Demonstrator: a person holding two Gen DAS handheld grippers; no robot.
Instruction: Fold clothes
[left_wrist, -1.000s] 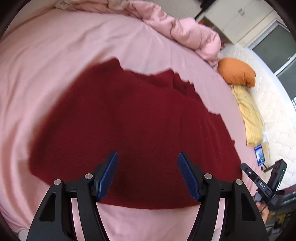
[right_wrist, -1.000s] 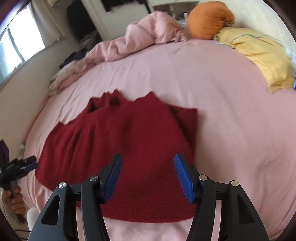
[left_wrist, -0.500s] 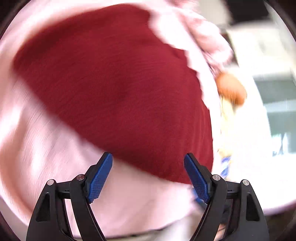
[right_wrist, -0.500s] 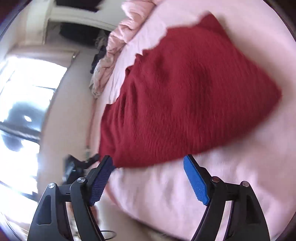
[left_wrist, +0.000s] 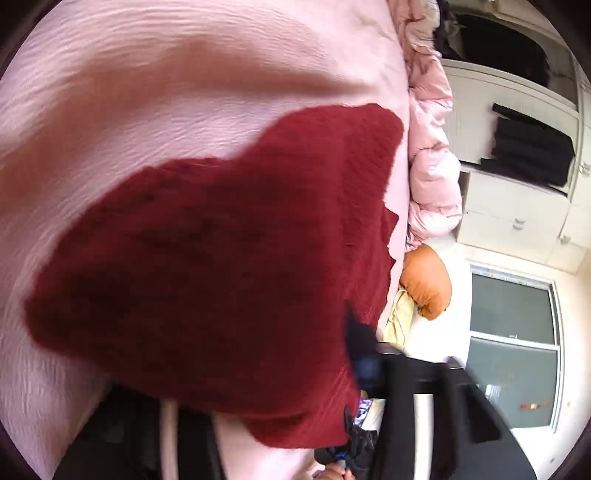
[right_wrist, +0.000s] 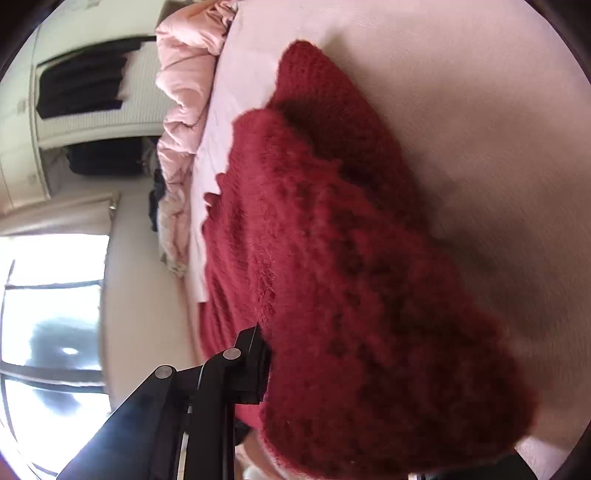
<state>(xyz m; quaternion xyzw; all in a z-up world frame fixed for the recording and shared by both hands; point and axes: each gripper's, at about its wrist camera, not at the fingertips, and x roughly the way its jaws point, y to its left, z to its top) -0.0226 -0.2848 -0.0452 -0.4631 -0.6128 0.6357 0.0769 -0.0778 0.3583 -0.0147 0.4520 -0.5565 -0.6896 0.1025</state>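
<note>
1. I see little of my left gripper (left_wrist: 280, 398): the red knit sweater (left_wrist: 221, 280) drapes over it, hiding one finger completely, and only the dark, blurred other finger (left_wrist: 364, 354) pokes out at the cloth's right edge.
2. My right gripper (right_wrist: 332, 373) is buried the same way. One black finger (right_wrist: 251, 365) meets the sweater (right_wrist: 351, 277) edge; the other finger is under the knit, out of sight.
3. In both views the sweater's near edge lies against and over the fingers, apparently lifted off the pink bed sheet (left_wrist: 147, 74), but I cannot tell how far either pair of fingers is apart, or whether they actually pinch the cloth.
4. The rest of the sweater lies on the bed, its far edge reaching toward the bunched pink duvet (left_wrist: 432, 155).
5. The left view is motion-blurred near the bottom; a dark shape there, possibly the other gripper, is too smeared to identify.
6. Beyond the bed I make out an orange pillow (left_wrist: 426, 288), a yellow cloth (left_wrist: 397, 325) next to it, and white cabinets (left_wrist: 517, 206) with dark garments hanging.
</note>
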